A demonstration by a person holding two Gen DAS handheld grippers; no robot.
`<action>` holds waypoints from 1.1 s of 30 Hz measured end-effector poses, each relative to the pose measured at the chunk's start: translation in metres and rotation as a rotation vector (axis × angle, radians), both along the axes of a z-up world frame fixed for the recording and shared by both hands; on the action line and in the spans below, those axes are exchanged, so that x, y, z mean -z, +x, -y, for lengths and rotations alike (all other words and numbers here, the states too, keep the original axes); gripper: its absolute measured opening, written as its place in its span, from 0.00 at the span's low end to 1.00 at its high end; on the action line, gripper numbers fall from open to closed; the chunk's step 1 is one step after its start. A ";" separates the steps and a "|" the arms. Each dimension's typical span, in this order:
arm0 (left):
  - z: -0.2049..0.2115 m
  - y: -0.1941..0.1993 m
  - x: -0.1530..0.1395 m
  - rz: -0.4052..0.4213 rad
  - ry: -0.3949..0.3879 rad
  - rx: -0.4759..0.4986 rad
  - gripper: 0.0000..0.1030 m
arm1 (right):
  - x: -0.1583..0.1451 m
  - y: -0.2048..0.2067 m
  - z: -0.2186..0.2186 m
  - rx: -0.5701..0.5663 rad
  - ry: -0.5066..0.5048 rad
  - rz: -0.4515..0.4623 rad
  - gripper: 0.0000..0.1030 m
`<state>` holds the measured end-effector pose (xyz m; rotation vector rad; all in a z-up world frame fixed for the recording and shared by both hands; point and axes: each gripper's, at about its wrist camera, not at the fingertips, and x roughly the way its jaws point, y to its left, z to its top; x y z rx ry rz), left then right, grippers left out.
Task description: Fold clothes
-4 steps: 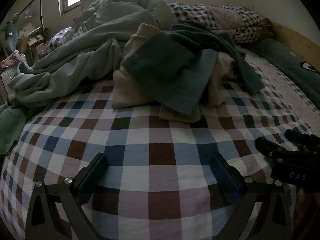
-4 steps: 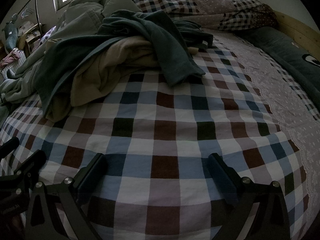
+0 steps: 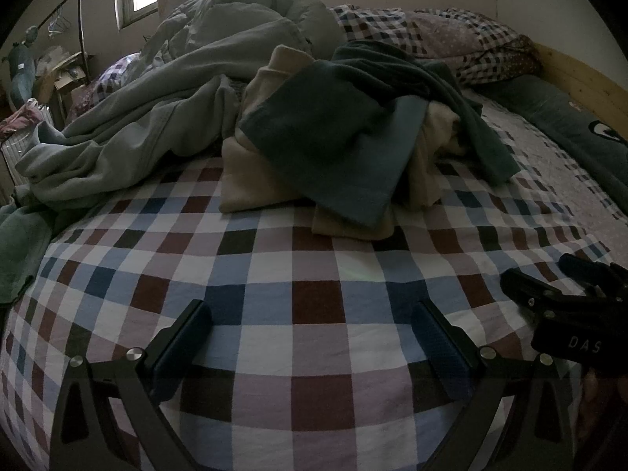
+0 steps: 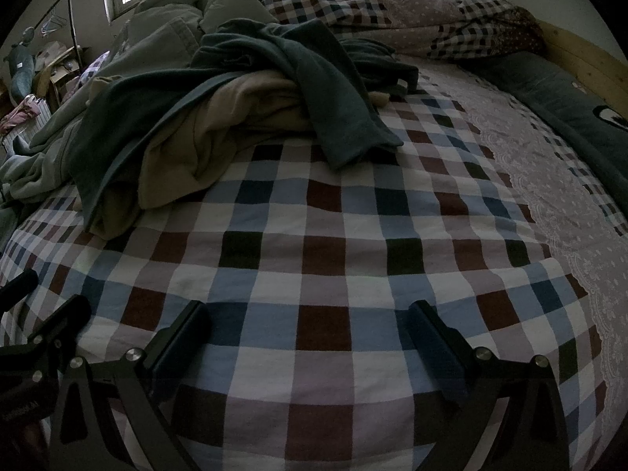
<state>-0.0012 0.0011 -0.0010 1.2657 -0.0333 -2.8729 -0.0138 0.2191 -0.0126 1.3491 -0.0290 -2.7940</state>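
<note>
A heap of clothes lies on the checked bedsheet (image 3: 314, 267): a dark teal garment (image 3: 333, 145) draped over a cream garment (image 3: 251, 180). In the right wrist view the teal garment (image 4: 314, 78) and the cream garment (image 4: 219, 129) lie ahead to the left. My left gripper (image 3: 314, 337) is open and empty, low over the sheet, short of the heap. My right gripper (image 4: 310, 337) is open and empty over the sheet (image 4: 314, 235). The right gripper also shows at the right edge of the left wrist view (image 3: 565, 298).
A rumpled grey-green duvet (image 3: 176, 90) is piled at the back left. Checked pillows (image 3: 451, 35) lie at the head, a dark long cushion (image 3: 569, 125) along the wooden bed frame (image 3: 581, 78) on the right. A clothes rack (image 3: 78, 19) stands at far left.
</note>
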 end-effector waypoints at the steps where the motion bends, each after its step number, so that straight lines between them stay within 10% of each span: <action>1: 0.000 0.000 0.000 0.001 0.003 0.000 1.00 | 0.000 0.000 -0.001 0.000 0.000 -0.001 1.00; 33: 0.011 0.004 -0.028 -0.062 0.080 0.014 1.00 | -0.020 0.011 -0.006 -0.027 -0.115 -0.044 1.00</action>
